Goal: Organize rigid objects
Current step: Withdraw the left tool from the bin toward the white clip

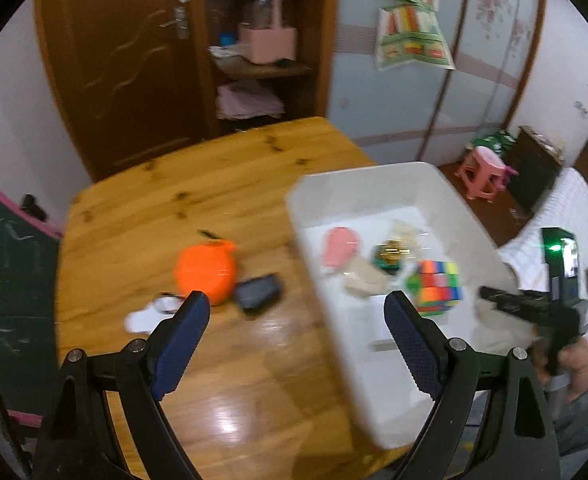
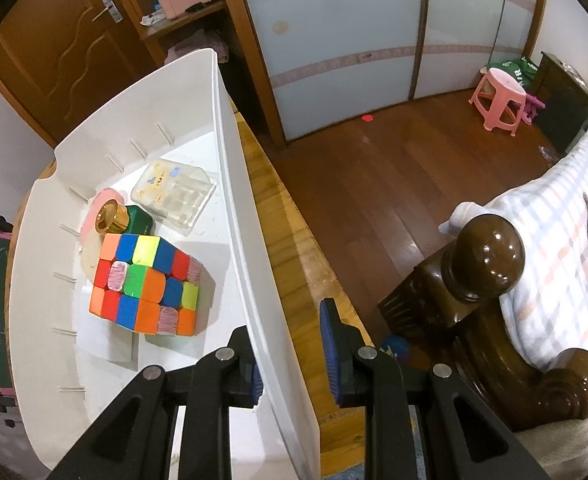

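A white bin (image 1: 373, 184) sits on the right side of a wooden table (image 1: 174, 200). It holds a Rubik's cube (image 1: 439, 286), a green bottle with a gold cap (image 1: 389, 258), a pink item (image 1: 339, 250) and a clear plastic case (image 2: 174, 194). An orange round object (image 1: 206, 272), a black object (image 1: 258, 292) and a white object (image 1: 146, 316) lie on the table left of the bin. My left gripper (image 1: 297, 336) is open above the table, empty. My right gripper (image 2: 292, 356) straddles the bin's right wall (image 2: 246, 216), its jaws apart and not touching it.
A green chalkboard (image 1: 6, 280) stands left of the table. A wooden door (image 1: 122, 60) and shelf unit (image 1: 262, 40) are behind it. A pink stool (image 2: 501, 98), a dark wooden bedpost (image 2: 489, 256) and a bed (image 2: 565, 220) are to the right.
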Demonstrator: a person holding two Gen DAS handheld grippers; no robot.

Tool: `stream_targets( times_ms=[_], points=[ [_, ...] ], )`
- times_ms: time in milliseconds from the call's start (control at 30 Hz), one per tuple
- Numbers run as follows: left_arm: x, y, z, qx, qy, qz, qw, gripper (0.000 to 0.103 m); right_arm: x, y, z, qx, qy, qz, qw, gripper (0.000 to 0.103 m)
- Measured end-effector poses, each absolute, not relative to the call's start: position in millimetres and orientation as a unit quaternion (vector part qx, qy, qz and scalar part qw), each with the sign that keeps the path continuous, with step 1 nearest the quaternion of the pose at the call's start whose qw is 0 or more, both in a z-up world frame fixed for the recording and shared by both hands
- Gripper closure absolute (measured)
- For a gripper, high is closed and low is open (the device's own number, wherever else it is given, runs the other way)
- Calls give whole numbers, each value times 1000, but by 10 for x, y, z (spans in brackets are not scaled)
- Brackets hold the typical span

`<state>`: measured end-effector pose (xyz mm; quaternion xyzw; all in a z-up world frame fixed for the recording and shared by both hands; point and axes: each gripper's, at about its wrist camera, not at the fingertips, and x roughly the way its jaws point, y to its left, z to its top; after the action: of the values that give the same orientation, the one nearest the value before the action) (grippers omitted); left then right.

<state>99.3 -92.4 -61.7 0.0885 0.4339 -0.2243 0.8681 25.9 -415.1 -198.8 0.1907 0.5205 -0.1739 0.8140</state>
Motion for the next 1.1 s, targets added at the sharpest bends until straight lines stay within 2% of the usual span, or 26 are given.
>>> stream_targets(
  times_ms=[233, 400, 833, 1100],
  points=[
    [1206, -377, -745, 95, 440, -200, 870, 12, 250, -4158, -1989, 194, 521, -179, 812, 78],
    [1395, -143, -1013, 136, 454, -212, 855, 12, 263, -4144, -1986, 188, 526, -187, 808, 75],
    [1796, -49, -1959, 234, 510, -239, 792, 12, 276, -4168, -2013, 196, 535, -191, 799, 74],
    [1966, -62, -2244, 265, 519, -242, 776, 13, 275, -4162, -2014, 196, 536, -197, 797, 72]
  ],
)
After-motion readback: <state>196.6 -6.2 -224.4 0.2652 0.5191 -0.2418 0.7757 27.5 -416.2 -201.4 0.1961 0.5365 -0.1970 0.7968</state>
